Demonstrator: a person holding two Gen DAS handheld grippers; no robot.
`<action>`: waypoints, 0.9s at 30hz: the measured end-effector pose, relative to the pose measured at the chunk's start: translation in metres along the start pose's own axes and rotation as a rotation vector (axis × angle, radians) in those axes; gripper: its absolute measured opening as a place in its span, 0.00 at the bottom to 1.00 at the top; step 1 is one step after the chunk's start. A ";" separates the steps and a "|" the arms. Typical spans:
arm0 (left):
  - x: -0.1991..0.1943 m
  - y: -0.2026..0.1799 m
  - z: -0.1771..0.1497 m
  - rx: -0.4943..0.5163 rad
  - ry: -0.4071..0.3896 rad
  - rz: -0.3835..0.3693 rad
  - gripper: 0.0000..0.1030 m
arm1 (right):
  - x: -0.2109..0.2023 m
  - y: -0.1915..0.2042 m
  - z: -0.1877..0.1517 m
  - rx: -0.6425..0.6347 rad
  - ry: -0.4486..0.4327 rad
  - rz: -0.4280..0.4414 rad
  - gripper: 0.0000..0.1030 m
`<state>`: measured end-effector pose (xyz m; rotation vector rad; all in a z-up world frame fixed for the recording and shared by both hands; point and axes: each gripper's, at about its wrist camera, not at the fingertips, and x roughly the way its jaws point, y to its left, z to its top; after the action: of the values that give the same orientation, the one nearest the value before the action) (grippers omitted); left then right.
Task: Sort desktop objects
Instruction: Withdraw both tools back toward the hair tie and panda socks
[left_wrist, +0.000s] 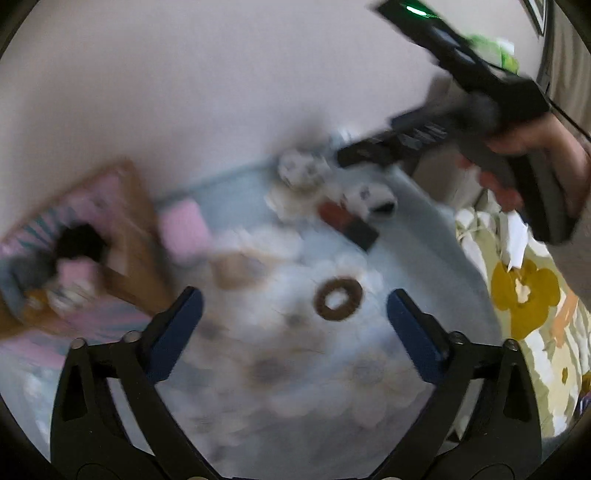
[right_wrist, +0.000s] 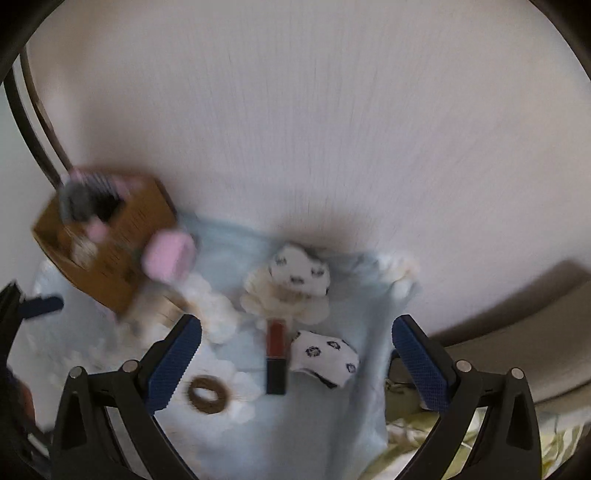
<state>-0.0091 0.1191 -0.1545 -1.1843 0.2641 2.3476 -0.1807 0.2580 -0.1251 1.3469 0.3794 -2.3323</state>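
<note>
claws (left_wrist: 293, 325) (right_wrist: 295, 354) spread wide, empty, above cloth (right_wrist: 332, 406)

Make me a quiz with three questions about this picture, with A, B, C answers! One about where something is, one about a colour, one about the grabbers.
1. Where does the brown hair ring lie?
A. inside the cardboard box
B. on the light blue cloth
C. on top of a sock

2. What colour is the soft block beside the cardboard box?
A. pink
B. green
C. black

3. How do the right gripper's jaws stand?
A. shut on the lipstick
B. shut on a sock
C. open, holding nothing

Answers:
1. B, the ring rests flat on the light blue cloth, apart from the box.
2. A, the soft block at the box's side is pink.
3. C, both blue fingers stand wide apart, with the lipstick and the sock lying untouched beyond them.
</note>
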 end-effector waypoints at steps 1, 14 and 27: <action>0.013 -0.007 -0.006 0.003 0.013 0.002 0.90 | 0.023 -0.002 -0.002 -0.009 0.021 0.008 0.98; 0.073 -0.031 -0.017 0.035 0.041 0.027 0.76 | 0.099 -0.007 0.008 -0.057 0.020 0.072 0.94; 0.074 -0.034 -0.019 0.053 0.039 0.004 0.24 | 0.114 -0.016 0.003 0.021 0.031 0.111 0.49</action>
<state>-0.0154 0.1662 -0.2227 -1.2057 0.3403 2.3084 -0.2415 0.2460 -0.2225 1.3787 0.2833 -2.2333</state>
